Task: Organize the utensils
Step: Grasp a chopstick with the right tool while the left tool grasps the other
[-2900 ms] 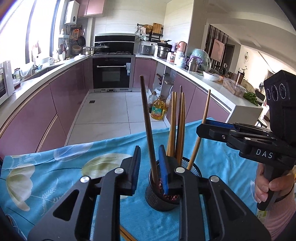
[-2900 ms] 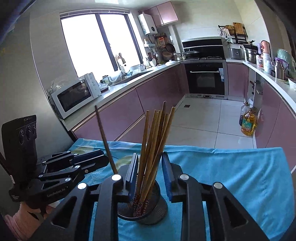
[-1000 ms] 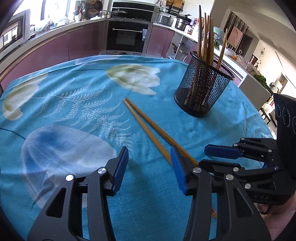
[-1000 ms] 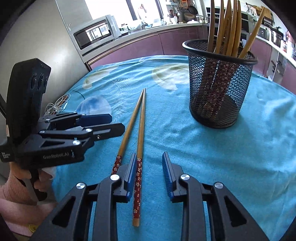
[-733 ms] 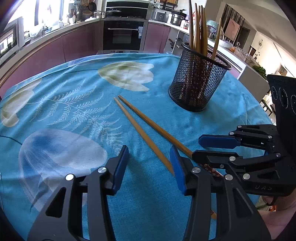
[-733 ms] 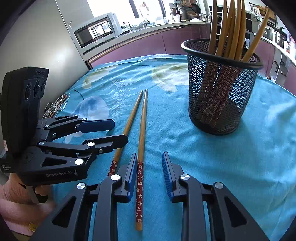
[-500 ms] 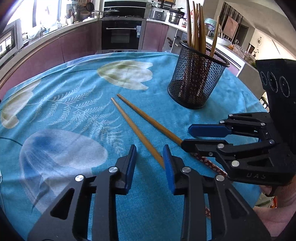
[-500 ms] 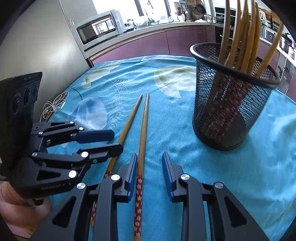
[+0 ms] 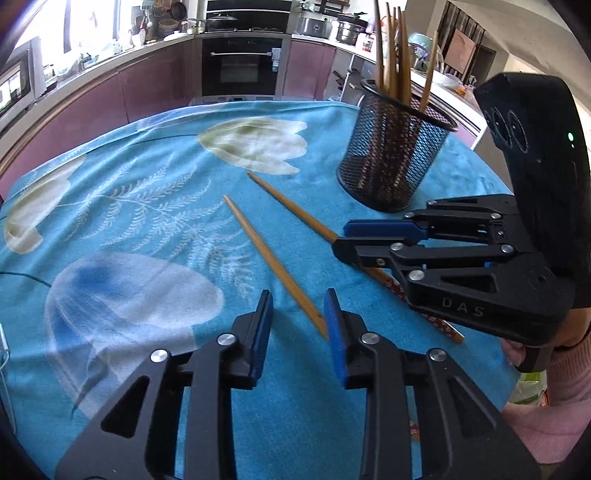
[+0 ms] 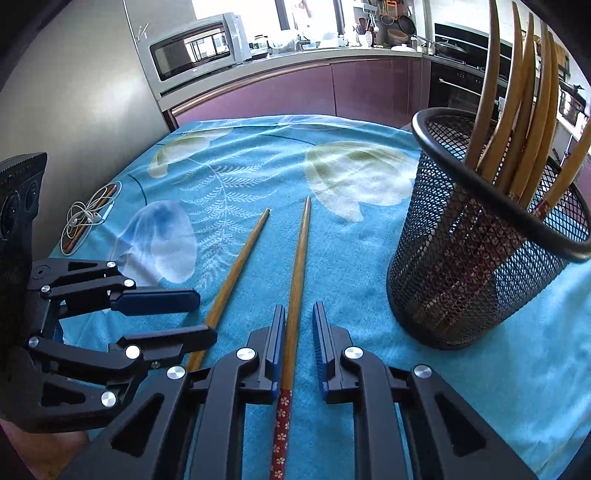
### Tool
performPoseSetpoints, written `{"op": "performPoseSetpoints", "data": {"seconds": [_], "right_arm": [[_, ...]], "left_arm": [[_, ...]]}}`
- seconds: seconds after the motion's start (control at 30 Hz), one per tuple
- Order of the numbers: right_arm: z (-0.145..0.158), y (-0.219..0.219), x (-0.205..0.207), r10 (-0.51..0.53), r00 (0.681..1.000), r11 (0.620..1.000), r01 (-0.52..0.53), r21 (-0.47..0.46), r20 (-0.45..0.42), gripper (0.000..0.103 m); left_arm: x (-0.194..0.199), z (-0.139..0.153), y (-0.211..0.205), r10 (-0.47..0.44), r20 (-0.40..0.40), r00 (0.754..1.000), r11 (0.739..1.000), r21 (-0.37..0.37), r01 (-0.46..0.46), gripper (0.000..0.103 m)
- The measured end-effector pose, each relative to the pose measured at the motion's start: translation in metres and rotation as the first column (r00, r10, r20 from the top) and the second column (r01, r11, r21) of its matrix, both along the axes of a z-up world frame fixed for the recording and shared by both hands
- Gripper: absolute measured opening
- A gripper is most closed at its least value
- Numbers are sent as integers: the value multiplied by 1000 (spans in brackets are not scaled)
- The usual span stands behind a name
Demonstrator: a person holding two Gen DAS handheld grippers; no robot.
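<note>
1. A home kitchen: glossy mauve base cabinets (image 9: 147, 88) curve under a pale countertop (image 10: 332, 55).
2. A black built-in oven (image 9: 242, 72) sits below a hob with pots.
3. A silver microwave (image 10: 195, 55) stands near a bright window.
4. Hanging pans (image 10: 402, 20) line the wall.

The tablecloth (image 9: 140, 192) is bright turquoise, printed with pale cream tulips, white fern fronds and a translucent blue-white bloom. Both loose chopsticks (image 10: 301, 266) are honey-brown wood; their thick ends are dark red with small white flowers. The mesh holder (image 10: 461, 266) is black, its chopsticks (image 10: 517, 92) tan. Both grippers are black with blue pads (image 9: 334, 328). The earphones (image 10: 86, 218) are white.
</note>
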State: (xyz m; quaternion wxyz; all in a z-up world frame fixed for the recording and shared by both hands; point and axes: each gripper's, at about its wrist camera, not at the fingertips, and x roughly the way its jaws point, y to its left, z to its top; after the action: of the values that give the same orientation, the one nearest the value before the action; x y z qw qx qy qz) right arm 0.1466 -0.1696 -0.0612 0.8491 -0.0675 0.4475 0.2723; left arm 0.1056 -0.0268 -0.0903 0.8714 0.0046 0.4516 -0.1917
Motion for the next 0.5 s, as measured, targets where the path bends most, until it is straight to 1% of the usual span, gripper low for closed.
{"op": "performPoseSetpoints", "data": {"seconds": [0.2,0.27,0.33,0.4,0.5], "right_arm": [[-1,7,3,6,1000,999,-6,-34,24,14],[-1,8,5,2,1000,1000,-1,-30,26,14],[-1,8,6,-3,1000,1000,3,-23,25,14],[-1,6,7,-14,1000,1000,14,-11,22,8],[-1,-2,9,-31,1000,999,31,29,0,6]], "left_arm": [[17,-2,1,18,-5,1000,1000,12,-18,27],[22,-2,-1,21,-1,1000,1000,21,-21,25],[26,-3,-3,30,9,1000,999,35,-30,20],[30,-4,-4,44,12,999,998,37,-44,18],[31,-4,-5,67,16,998,997,35,-67,16]]}}
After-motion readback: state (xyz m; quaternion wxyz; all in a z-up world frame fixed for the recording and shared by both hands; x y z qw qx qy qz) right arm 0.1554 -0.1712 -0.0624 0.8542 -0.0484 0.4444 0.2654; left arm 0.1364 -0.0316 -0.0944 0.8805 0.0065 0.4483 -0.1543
